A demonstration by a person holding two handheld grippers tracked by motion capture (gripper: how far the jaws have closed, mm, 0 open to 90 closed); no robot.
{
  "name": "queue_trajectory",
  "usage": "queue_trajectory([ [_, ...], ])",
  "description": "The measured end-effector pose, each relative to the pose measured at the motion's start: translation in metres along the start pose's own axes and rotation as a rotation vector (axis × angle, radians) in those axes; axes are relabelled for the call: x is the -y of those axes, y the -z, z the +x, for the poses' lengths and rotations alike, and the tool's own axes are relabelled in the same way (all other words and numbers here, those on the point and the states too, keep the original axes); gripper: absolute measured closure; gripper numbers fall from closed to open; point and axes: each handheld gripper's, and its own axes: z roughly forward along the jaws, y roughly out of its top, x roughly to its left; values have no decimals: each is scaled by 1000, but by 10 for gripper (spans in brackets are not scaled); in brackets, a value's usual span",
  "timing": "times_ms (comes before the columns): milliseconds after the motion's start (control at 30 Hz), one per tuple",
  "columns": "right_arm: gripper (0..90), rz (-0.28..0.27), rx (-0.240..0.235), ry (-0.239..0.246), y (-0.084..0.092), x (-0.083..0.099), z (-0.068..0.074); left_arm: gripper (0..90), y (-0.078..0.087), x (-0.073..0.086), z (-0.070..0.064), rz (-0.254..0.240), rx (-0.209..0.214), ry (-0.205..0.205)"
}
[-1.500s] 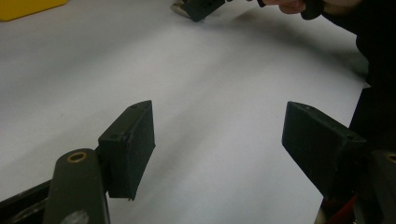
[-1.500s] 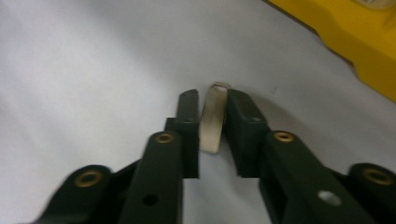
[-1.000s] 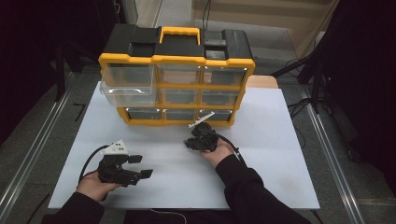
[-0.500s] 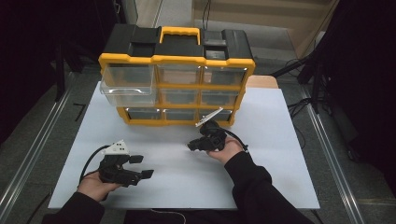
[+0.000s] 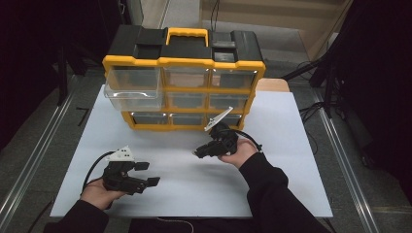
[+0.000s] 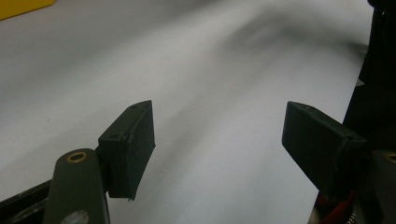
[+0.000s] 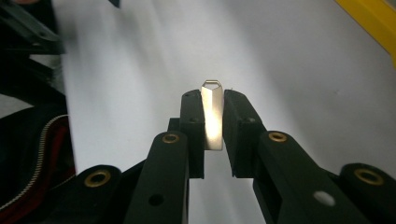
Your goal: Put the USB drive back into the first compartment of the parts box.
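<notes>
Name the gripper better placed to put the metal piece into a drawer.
Right. The right gripper already clamps the metal piece and sits nearer the organizer; the left gripper is open, empty.

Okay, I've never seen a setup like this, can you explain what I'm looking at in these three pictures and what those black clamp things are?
A person sits at a white table and holds a hand-worked gripper in each hand; there is no robot arm. The high view looks down from above the person. The other two pictures come from small cameras riding on each gripper, looking along its two black jaws.

On the table stands a yellow and black drawer organizer with clear drawers; its top left drawer is pulled out.

The left gripper rests low over the bare table, jaws wide apart, holding nothing. The right gripper, raised in front of the organizer, is shut on a small flat metal piece with a loop at its tip. What it is exactly, I cannot tell.
</notes>
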Motion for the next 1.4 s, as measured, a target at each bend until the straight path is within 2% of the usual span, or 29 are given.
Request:
queue_trajectory([
  [33, 767, -4, -17, 12, 1, -1, -1, 267, 0, 0, 0, 0, 0, 0],
  [100, 767, 10, -54, -2, 1, -2, -2, 267, 0, 0, 0, -1, 0, 2],
  [167, 767, 17, -48, -5, 2, -3, -1, 267, 0, 0, 0, -4, 1, 4],
  [300, 767, 28, -49, 18, 3, -7, 2, 267, 0, 0, 0, 0, -2, 1],
  [500, 767, 16, -57, 43, 8, -17, 9, 267, 0, 0, 1, -4, -1, 9],
  [600, 767, 31, -54, 53, 10, -24, 12, 267, 0, -1, 0, -3, -7, 4],
  [733, 767, 30, -67, 68, 18, -33, 15, 268, 0, 0, -1, -9, -9, -1],
  [900, 767, 42, -57, 92, 25, -42, 19, 267, 0, 0, 1, -15, -5, 7],
  [1400, 767, 18, -60, 106, 52, -69, 22, 267, 3, 0, 3, -22, -11, 7],
])
